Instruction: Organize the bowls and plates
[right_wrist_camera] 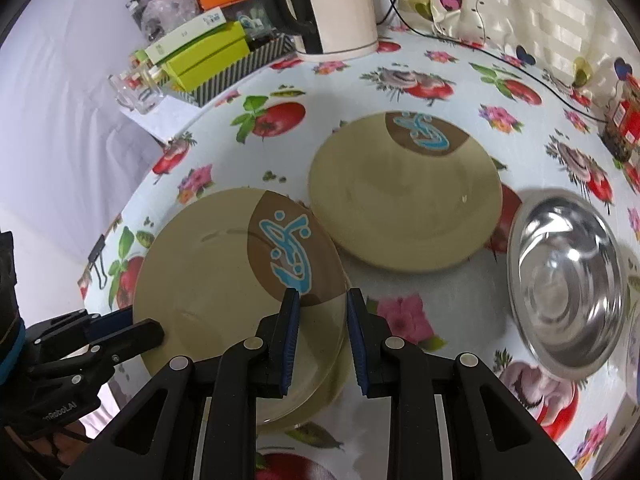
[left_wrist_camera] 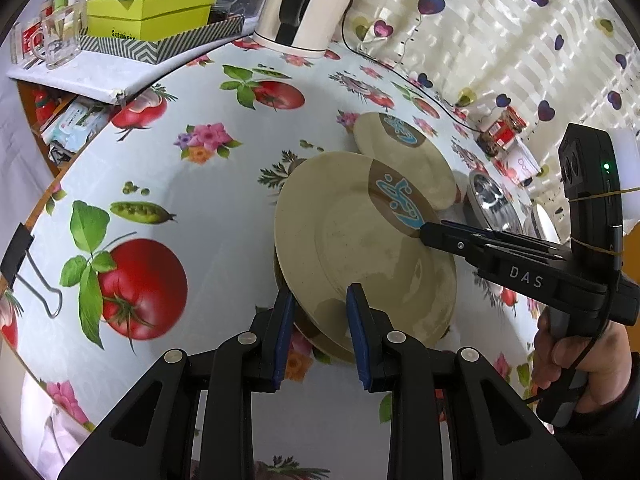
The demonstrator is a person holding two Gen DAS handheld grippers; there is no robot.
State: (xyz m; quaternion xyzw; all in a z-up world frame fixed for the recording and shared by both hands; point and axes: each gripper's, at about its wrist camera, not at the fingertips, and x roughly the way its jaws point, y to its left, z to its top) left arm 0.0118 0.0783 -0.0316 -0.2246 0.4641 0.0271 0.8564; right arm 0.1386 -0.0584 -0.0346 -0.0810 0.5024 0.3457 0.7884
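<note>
**A:** What is lying on the counter (right_wrist_camera: pixel 460 68), from the largest thing down?

**B:** A cloth printed with tomatoes and flowers is covering it. Near the left, two beige plates are sitting stacked, and the top plate (right_wrist_camera: pixel 224 280) is tilting, lifted at one edge. A third plate (right_wrist_camera: pixel 404 196) is lying alone farther back, just beside the stack. A steel bowl (right_wrist_camera: pixel 568 296) is sitting at the right.

**A:** What are the hands doing?

**B:** The left gripper (left_wrist_camera: pixel 320 304) is grasping the top plate's near rim between its blue fingers (left_wrist_camera: pixel 356 320). The right gripper (right_wrist_camera: pixel 322 312) is straddling the opposite rim, its fingers clenched on it as far as I can tell.

**A:** How far along is the organizing?

**B:** I judge it midway: one pile is forming, while the lone plate and the bowl are still waiting.

**A:** Any writing?

**B:** "DAS" is showing on the right gripper's arm. Labels on the green boxes (left_wrist_camera: pixel 152 12) at the far left are too small to read.
</note>
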